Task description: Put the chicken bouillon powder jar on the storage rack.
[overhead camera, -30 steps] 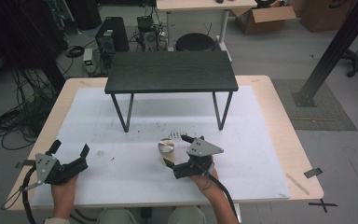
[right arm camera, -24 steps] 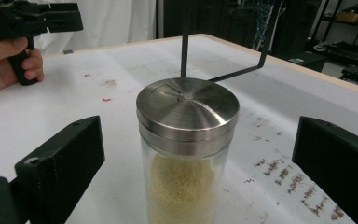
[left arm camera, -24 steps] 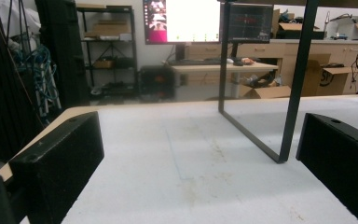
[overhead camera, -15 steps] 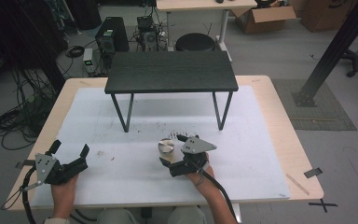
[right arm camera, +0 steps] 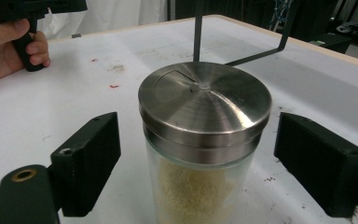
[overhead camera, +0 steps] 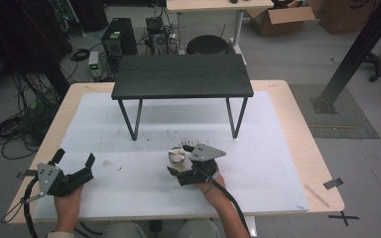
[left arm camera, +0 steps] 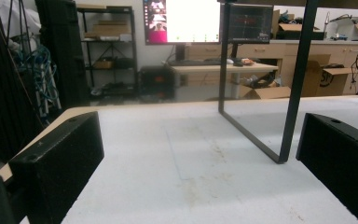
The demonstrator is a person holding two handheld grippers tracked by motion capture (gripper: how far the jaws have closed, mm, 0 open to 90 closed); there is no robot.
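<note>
The right gripper (right arm camera: 198, 154) straddles a glass jar (right arm camera: 200, 186) on the white counter (overhead camera: 287, 163), jaws wide, not touching. Closing evenly below the steel lid (right arm camera: 204, 100) should grip well. The left gripper (overhead camera: 73, 163) sits open, empty.

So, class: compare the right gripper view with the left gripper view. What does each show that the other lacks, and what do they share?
Right gripper view: a glass jar with a steel lid, standing between open jaws, and the person's left hand. Left gripper view: a monitor, shelves and boxes, open jaws with nothing between. Both: the white table surface and black stand legs.
</note>
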